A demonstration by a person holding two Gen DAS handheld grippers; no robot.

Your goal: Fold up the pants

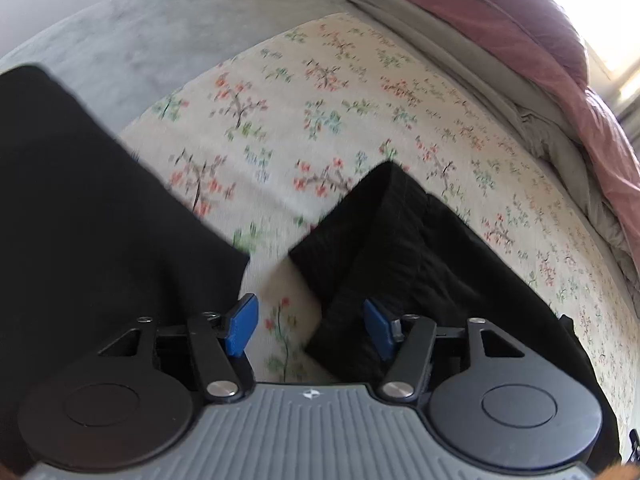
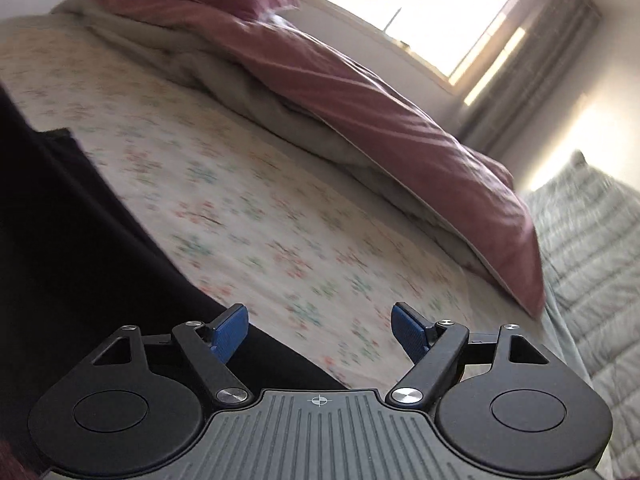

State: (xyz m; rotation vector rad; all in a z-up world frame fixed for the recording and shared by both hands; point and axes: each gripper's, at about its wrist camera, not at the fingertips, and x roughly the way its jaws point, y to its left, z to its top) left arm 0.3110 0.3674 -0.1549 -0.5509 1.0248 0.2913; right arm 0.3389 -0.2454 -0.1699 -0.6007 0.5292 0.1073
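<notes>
Black pants lie on a floral bed sheet. In the left wrist view one black part fills the left side and another black part with a ribbed band lies at right, with a strip of sheet between them. My left gripper is open and empty, hovering over that strip, its right pad next to the ribbed part. In the right wrist view the pants lie at the left. My right gripper is open and empty over the pants' edge and the sheet.
A pink duvet and a grey blanket are bunched along the far side of the bed. A grey headboard or cover shows at the upper left. A quilted grey cover lies at right, below a bright window.
</notes>
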